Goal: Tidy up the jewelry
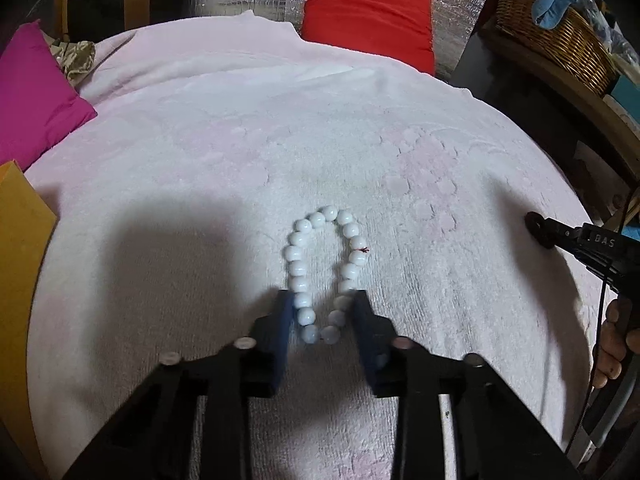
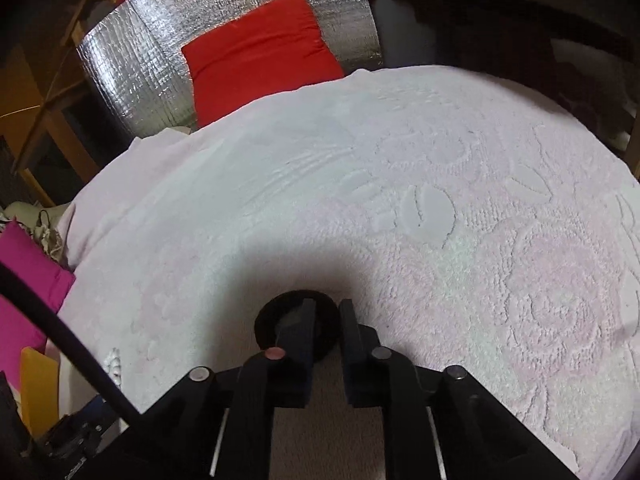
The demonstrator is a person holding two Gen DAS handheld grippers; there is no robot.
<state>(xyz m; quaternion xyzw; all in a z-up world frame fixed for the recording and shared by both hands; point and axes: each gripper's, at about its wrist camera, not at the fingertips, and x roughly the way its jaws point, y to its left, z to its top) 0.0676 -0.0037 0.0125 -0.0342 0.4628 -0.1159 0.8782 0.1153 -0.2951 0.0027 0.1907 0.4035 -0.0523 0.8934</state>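
Note:
A white bead bracelet (image 1: pixel 294 254) lies as a narrow loop on the pale pink towel (image 1: pixel 200 140). My left gripper (image 1: pixel 323 296) stands over its near end, one pad against the beads on each side, squeezing the loop. Part of the same bracelet (image 2: pixel 114 364) shows at the lower left of the right wrist view. My right gripper (image 2: pixel 328 304) is shut on the rim of a black ring (image 2: pixel 276 320), held just above the towel (image 2: pixel 440 200). In the left wrist view that right gripper (image 1: pixel 538 228) is off to the right, apart from the bracelet.
A magenta cushion (image 1: pixel 32 100) and a yellow board (image 1: pixel 20 280) border the towel on the left. A red cushion (image 1: pixel 368 20) leans on silver foil at the back. A wicker basket (image 1: pixel 560 40) sits on a shelf at the right. A hand (image 1: pixel 616 340) grips the right handle.

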